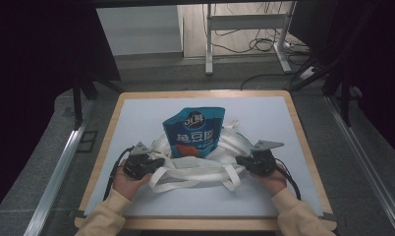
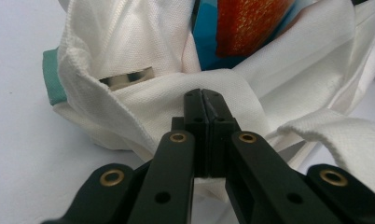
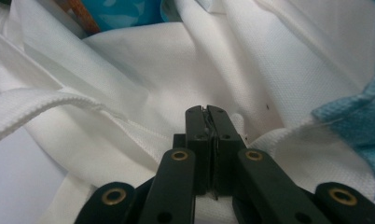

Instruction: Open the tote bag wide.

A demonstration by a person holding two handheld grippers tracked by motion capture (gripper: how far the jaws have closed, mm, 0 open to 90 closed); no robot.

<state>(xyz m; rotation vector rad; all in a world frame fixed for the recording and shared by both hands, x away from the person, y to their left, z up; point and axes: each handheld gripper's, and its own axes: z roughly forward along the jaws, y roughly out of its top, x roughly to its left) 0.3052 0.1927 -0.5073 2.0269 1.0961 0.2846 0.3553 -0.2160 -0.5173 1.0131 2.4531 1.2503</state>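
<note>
A white fabric tote bag (image 1: 200,167) lies crumpled in the middle of the table, its handles (image 1: 185,183) spread toward the front. A blue snack pouch (image 1: 194,130) with an orange patch stands out of the bag's far side. My left gripper (image 1: 158,162) is at the bag's left edge, shut with a fold of white fabric (image 2: 153,100) pinched between its jaws (image 2: 203,95). At the bag's right edge my right gripper (image 1: 240,161) is shut the same way, with thin white cloth (image 3: 129,130) caught in its jaws (image 3: 206,112). The pouch (image 2: 241,28) shows just beyond the left gripper.
The table (image 1: 136,105) has a pale mat and a wooden rim. A teal edge (image 2: 52,77) peeks from the bag's left side and a blue knitted cloth (image 3: 349,121) lies at its right. A white desk frame (image 1: 244,22) with cables stands on the floor beyond.
</note>
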